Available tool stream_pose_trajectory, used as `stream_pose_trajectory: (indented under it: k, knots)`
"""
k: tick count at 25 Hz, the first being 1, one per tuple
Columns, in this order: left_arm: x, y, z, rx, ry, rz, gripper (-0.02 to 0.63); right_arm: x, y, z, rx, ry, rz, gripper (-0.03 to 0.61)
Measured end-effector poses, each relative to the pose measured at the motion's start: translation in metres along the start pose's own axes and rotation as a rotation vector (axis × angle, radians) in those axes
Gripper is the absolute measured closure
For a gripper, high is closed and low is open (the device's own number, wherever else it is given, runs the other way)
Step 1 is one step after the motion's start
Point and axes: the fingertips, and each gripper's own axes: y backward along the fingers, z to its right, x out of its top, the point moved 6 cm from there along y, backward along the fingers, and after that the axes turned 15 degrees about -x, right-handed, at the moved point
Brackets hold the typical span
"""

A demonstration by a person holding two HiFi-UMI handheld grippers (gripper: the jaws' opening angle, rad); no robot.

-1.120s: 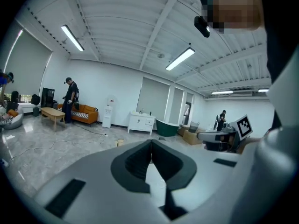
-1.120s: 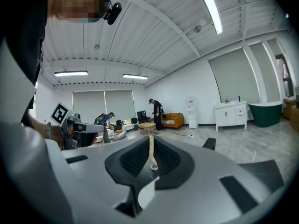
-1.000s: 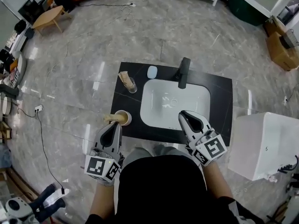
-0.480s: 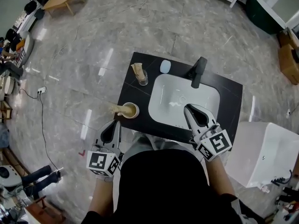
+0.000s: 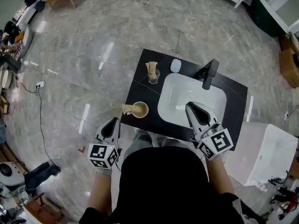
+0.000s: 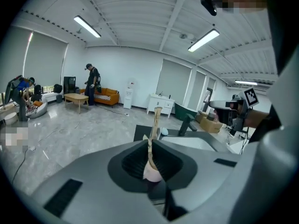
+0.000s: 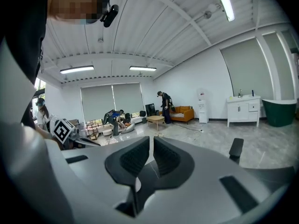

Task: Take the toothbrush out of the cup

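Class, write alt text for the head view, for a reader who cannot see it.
Seen from above, a person at a black counter with a white sink holds the left gripper, jaws shut, just short of a cup with a toothbrush leaning out. The right gripper, also shut, hangs over the sink's near side.

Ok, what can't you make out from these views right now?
Head view: which end of the toothbrush sticks out of the cup, too small.
Head view: what stands in the glass, too small.
Left gripper view: whether the beige stick is between the shut jaws or beyond them; the jaws cover its lower end.
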Motion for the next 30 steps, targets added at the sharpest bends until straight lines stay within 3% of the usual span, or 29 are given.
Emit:
stream_pose_trajectory:
  k: [9, 17, 30]
  knots:
    - [-0.032, -0.015, -0.036, -0.091, -0.013, -0.152, 0.583, -0.006, -0.005, -0.02, -0.063, 0.032, -0.035, 0.532]
    - [-0.048, -0.044, -0.033, -0.239, -0.063, -0.237, 0.477, -0.009, 0.006, -0.02, -0.142, 0.043, -0.05, 0.534]
    - [-0.044, -0.089, -0.032, -0.321, -0.11, -0.268, 0.433, -0.017, 0.039, -0.009, -0.295, 0.025, -0.054, 0.532]
